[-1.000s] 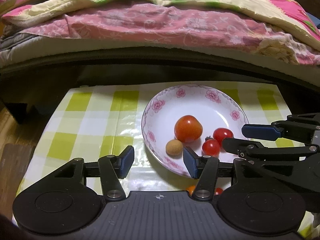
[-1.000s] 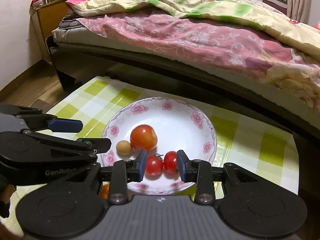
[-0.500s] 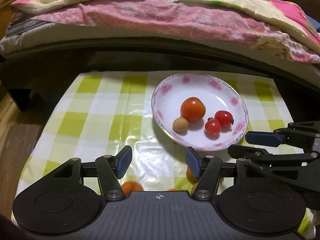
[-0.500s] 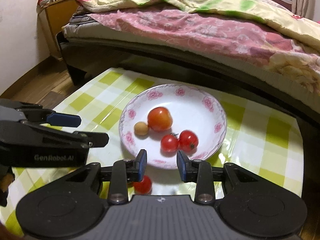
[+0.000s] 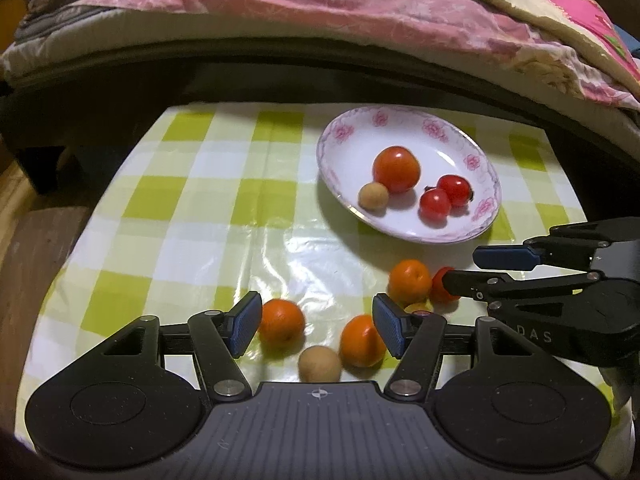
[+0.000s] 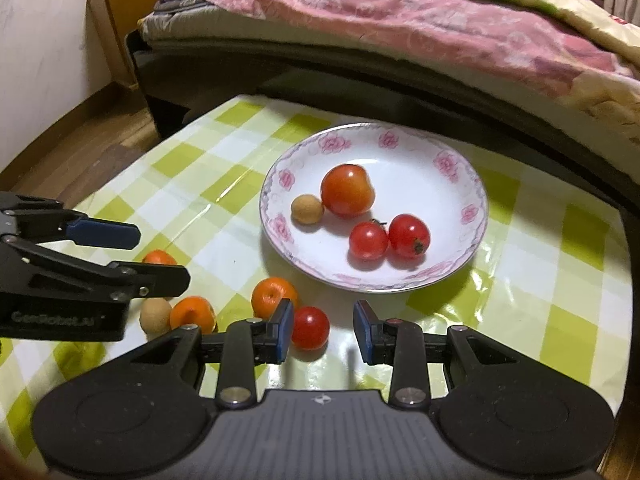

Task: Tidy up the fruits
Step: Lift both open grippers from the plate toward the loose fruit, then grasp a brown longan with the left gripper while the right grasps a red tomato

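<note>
**A:** So where are we at with the fruit? Taking the plate as our landmark: it sits on the green-checked tablecloth and already holds 4 things, a big tomato, a small tan longan touching its left side, and 2 cherry tomatoes side by side nearer the front rim.

**B:** Yep, and the rest is loose on the cloth in front of the plate. From the left camera we count 3 small oranges: one just below the plate's front rim, one further front-left, one between them and closer to us. A second longan lies right at the bottom, touching nothing we can make out.

**A:** Claws?

**B:** Our left gripper is about half open and its jaws are opening. 2 of the oranges and the loose longan lie in the gap on the cloth, but the pads press on none of them, so it holds nothing.

**A:** And our right gripper hovers in front of the plate's near rim, jaws set fairly narrow with a clear gap. A loose cherry tomato sits just beside the left pad. We can't tell whether it touches. Nothing is gripped.
</note>
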Demonstrator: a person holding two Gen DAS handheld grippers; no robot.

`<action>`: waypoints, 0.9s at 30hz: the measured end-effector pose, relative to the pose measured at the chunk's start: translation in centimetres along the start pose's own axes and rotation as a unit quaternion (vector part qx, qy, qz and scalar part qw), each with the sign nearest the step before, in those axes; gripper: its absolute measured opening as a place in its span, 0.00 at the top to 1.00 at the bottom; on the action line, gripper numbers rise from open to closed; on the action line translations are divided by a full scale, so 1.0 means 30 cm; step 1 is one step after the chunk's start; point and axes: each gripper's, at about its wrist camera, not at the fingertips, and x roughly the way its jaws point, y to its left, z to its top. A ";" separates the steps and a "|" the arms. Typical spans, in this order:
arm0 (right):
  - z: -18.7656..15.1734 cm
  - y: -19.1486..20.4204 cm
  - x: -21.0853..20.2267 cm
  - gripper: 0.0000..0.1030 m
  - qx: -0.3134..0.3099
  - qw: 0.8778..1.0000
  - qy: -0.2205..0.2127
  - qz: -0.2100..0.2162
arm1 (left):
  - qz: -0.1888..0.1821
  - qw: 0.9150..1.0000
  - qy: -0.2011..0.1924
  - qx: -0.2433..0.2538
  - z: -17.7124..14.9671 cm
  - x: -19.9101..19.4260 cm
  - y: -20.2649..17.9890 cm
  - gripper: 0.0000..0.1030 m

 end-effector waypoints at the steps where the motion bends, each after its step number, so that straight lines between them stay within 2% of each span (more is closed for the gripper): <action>1: -0.002 0.002 0.011 0.65 -0.002 1.000 0.004 0.001 | -0.001 1.000 0.002 -0.003 -0.003 0.002 0.011 0.33; 9: 0.009 0.007 0.056 0.65 -0.012 1.000 0.014 0.007 | -0.022 1.000 0.021 0.009 -0.042 0.013 0.009 0.33; 17: 0.002 0.009 0.066 0.65 -0.022 0.999 0.030 0.015 | -0.039 0.996 0.042 0.062 -0.102 0.057 -0.027 0.35; 27: 0.004 0.013 0.069 0.65 -0.041 0.998 0.036 0.030 | -0.033 0.994 0.027 0.101 -0.103 0.088 -0.048 0.37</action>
